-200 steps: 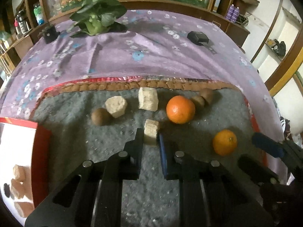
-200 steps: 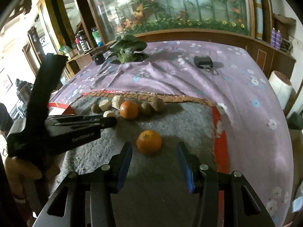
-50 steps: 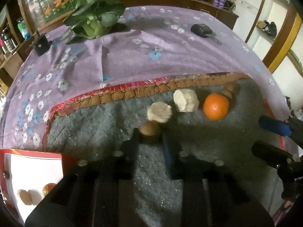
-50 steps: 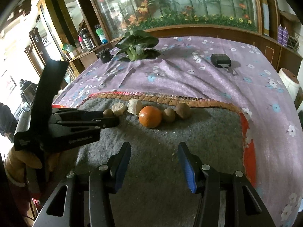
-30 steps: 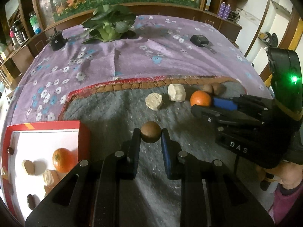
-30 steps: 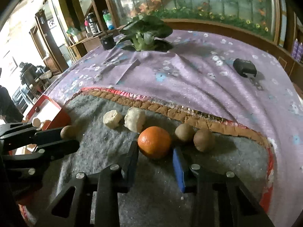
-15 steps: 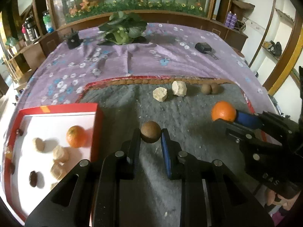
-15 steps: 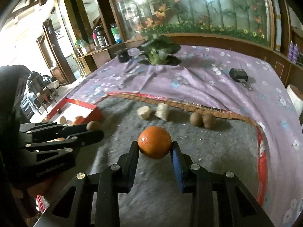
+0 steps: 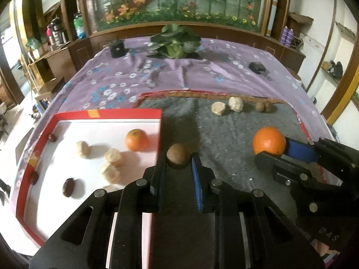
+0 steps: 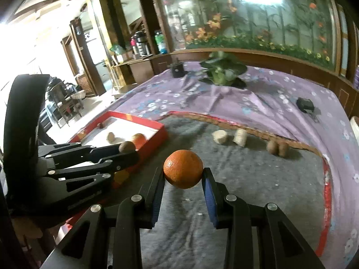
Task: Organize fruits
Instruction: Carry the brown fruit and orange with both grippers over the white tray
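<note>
My left gripper point(image 9: 178, 160) is shut on a small brown kiwi point(image 9: 178, 156), held in the air just right of the red box point(image 9: 107, 112). The white inside of the box holds an orange point(image 9: 136, 139), several pale chunks point(image 9: 113, 157) and a dark piece point(image 9: 68, 186). My right gripper point(image 10: 182, 176) is shut on an orange point(image 10: 182, 168), raised over the grey mat point(image 10: 246, 179). In the left wrist view that orange point(image 9: 268, 140) shows at the right. Two pale chunks point(image 9: 218, 108) and two kiwis point(image 9: 263, 106) lie at the mat's far edge.
A purple flowered cloth point(image 9: 157, 76) covers the table. A leafy green plant point(image 9: 175, 41), a black cup point(image 9: 116, 48) and a small black device point(image 9: 257, 67) stand at the far end. Shelves and a glass cabinet lie beyond.
Both grippers have lifted and moved left toward the red box, each carrying its fruit. The orange has left the mat; the box now fills more of the left wrist view.
</note>
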The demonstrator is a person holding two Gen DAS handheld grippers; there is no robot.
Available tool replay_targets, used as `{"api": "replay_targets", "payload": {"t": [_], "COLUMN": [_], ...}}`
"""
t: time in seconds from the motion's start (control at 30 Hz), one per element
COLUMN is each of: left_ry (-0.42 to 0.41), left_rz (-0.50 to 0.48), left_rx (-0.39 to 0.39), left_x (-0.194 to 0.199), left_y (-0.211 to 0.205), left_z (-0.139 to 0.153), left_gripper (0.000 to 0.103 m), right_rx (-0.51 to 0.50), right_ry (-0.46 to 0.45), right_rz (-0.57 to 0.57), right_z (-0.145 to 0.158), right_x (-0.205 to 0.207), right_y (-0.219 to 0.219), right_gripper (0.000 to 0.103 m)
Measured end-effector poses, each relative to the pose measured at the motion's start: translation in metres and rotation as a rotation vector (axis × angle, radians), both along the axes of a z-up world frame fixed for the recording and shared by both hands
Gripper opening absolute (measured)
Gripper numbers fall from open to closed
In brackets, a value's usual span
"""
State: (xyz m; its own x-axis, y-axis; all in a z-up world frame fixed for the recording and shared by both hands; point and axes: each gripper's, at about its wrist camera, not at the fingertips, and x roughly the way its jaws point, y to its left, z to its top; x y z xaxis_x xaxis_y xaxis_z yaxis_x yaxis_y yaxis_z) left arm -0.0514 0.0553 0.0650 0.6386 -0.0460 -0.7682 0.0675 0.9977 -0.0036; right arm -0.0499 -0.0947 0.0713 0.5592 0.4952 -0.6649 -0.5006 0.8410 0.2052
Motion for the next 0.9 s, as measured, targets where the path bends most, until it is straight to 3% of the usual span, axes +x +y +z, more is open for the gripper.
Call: {"api": "replay_targets", "payload": {"t": [0.9], "left_ry": [-0.025], "left_rz": [0.249], "left_rx": [-0.027], "left_x": [-0.039], "left_y": [0.123], "left_z": [0.003], "left_gripper": [0.021], "right_rx": [-0.074], "right_ry": [-0.005], "right_rz": [0.204], "right_z": [0.003], "right_x": [-0.020], "right_y": [0.113], "right_gripper": [0.033]}}
